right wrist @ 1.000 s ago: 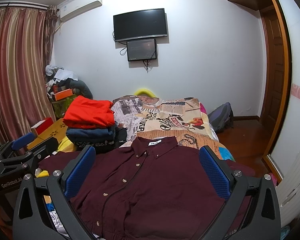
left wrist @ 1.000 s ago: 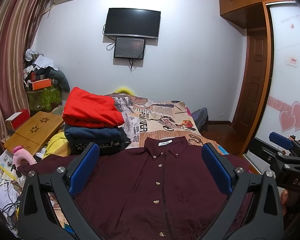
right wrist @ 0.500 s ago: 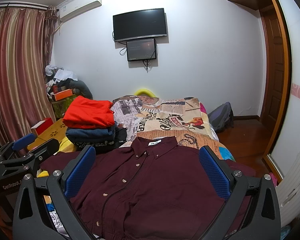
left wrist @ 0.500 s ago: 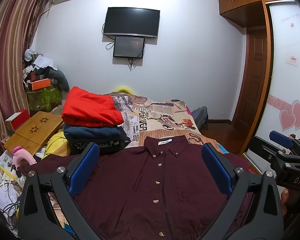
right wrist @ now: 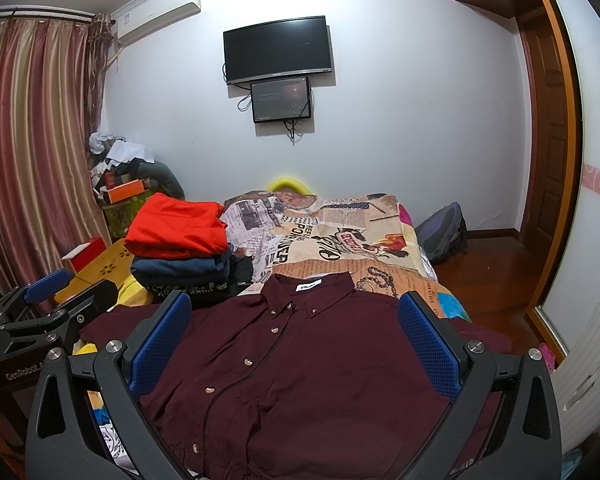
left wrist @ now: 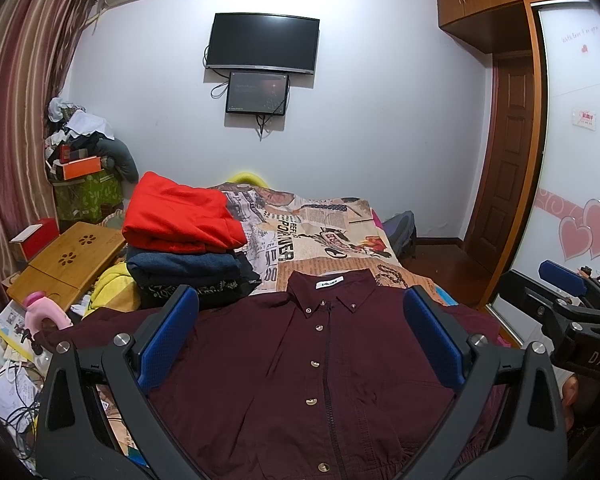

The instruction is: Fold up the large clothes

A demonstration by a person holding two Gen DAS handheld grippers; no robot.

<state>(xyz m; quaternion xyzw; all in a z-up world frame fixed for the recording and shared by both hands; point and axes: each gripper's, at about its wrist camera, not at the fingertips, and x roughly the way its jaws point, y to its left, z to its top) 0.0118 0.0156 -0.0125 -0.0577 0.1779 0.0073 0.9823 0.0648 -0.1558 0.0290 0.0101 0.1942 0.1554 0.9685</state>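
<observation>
A dark maroon button-up shirt point(left wrist: 300, 368) point(right wrist: 300, 376) lies spread flat, front up, collar toward the far wall, on the near end of a bed with a newspaper-print cover point(left wrist: 320, 232). Both sleeves stretch out sideways. My left gripper point(left wrist: 300, 312) hovers above the shirt's chest, blue-padded jaws wide open, empty. My right gripper point(right wrist: 294, 312) also stands open and empty over the shirt. Each gripper shows at the edge of the other's view: the right gripper point(left wrist: 564, 300), the left gripper point(right wrist: 40, 300).
A stack of folded clothes point(left wrist: 180, 248), red on top of navy, sits on the bed's left side just beyond the shirt. Left of the bed are a wooden lap table point(left wrist: 68, 260) and floor clutter point(left wrist: 12, 360). A backpack point(right wrist: 444, 232) and door lie right.
Both grippers have stayed open and almost still; the views shifted only very slightly. The shirt has not moved.
</observation>
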